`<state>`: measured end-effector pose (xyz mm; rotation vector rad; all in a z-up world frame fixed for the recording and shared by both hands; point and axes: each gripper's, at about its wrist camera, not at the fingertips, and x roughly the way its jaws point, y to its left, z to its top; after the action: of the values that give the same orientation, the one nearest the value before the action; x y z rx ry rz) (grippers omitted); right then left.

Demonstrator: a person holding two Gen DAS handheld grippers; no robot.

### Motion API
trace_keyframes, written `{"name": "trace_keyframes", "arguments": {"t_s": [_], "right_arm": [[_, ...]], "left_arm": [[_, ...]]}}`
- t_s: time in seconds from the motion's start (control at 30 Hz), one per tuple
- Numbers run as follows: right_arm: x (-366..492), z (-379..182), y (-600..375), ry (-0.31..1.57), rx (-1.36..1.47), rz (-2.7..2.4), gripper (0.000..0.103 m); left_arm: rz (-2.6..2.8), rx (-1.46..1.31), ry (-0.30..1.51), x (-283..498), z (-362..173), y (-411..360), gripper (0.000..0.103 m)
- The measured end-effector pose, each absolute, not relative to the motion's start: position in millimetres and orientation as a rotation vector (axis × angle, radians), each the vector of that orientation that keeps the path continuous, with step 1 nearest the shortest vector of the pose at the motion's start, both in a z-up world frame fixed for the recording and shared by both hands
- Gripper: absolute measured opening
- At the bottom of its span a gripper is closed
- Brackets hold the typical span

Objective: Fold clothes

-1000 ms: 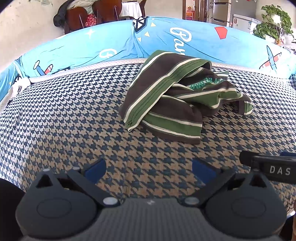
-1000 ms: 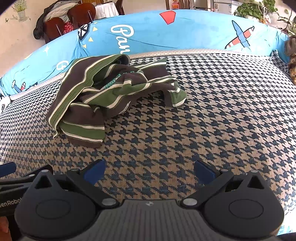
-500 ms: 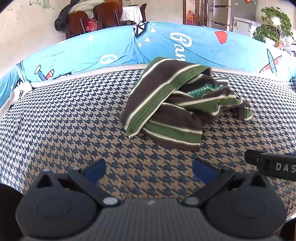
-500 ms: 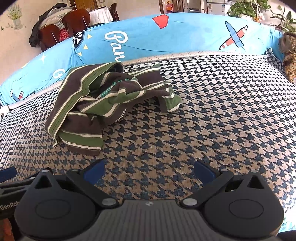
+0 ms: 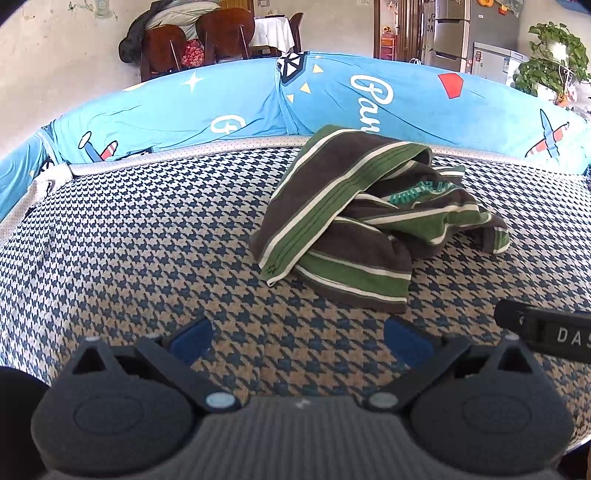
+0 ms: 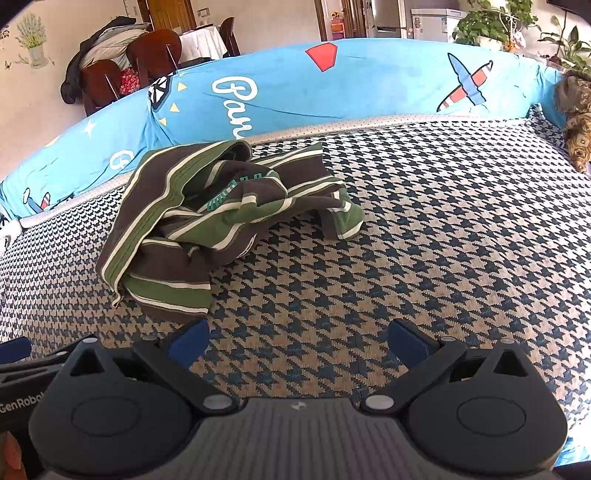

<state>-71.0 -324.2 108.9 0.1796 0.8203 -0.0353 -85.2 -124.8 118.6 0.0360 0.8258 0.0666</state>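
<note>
A crumpled striped shirt [image 5: 354, 225], brown and green with white lines, lies bunched on the houndstooth surface [image 5: 129, 229]. In the right wrist view the same shirt [image 6: 192, 218] sits left of centre, close ahead. My left gripper [image 5: 299, 338] is open, its blue pads apart, a short way in front of the shirt's near hem. Wide open too is my right gripper [image 6: 299, 338], with its left pad just short of the shirt's lower corner. Neither holds anything. The right gripper's body [image 5: 546, 328] shows at the right edge of the left wrist view.
A light blue padded wall [image 5: 406, 103] with plane and star prints runs along the far side. Behind it stand wooden chairs [image 5: 207, 40], a fridge [image 5: 454, 33] and potted plants [image 5: 550, 62]. A patterned cushion [image 6: 576, 122] lies at the far right.
Both grippers have moved forward toward the shirt, which now looks larger and nearer. The shirt itself has not shifted. Both stay open.
</note>
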Motion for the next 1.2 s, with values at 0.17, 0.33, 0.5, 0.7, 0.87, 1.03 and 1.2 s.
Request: {"name": "trace_keyframes", "arguments": {"t_s": [0.17, 0.33, 0.5, 0.7, 0.87, 1.03, 1.2], "right_arm": [[-71.0, 109.3, -323.7, 0.821, 0.182, -0.033, 0.103], [-69.7, 110.9, -327.7, 0.823, 0.201, -0.036, 0.103], [-66.8, 112.0, -331.9, 0.825, 0.217, -0.046, 0.103], [-58.7, 112.7, -339.8, 0.821, 0.236, -0.061, 0.098], [-52.6, 112.7, -349.2, 0.809, 0.28, -0.07, 0.092], [-48.1, 110.8, -353.4, 0.799, 0.317, -0.056, 0.088], [-38.0, 113.6, -356.5, 0.774, 0.321, -0.047, 0.084]], "left_arm": [[0.075, 0.04, 0.83, -84.5, 119.1, -125.4, 0.103], [0.066, 0.042, 0.828, -82.8, 120.4, -127.5, 0.103], [0.056, 0.056, 0.812, -79.7, 123.6, -131.1, 0.103], [0.053, 0.068, 0.798, -70.2, 123.6, -131.5, 0.103], [0.051, 0.075, 0.786, -61.1, 123.3, -129.6, 0.103], [0.034, 0.076, 0.778, -49.6, 124.1, -128.6, 0.103], [0.033, 0.08, 0.771, -34.2, 124.0, -124.0, 0.102]]}}
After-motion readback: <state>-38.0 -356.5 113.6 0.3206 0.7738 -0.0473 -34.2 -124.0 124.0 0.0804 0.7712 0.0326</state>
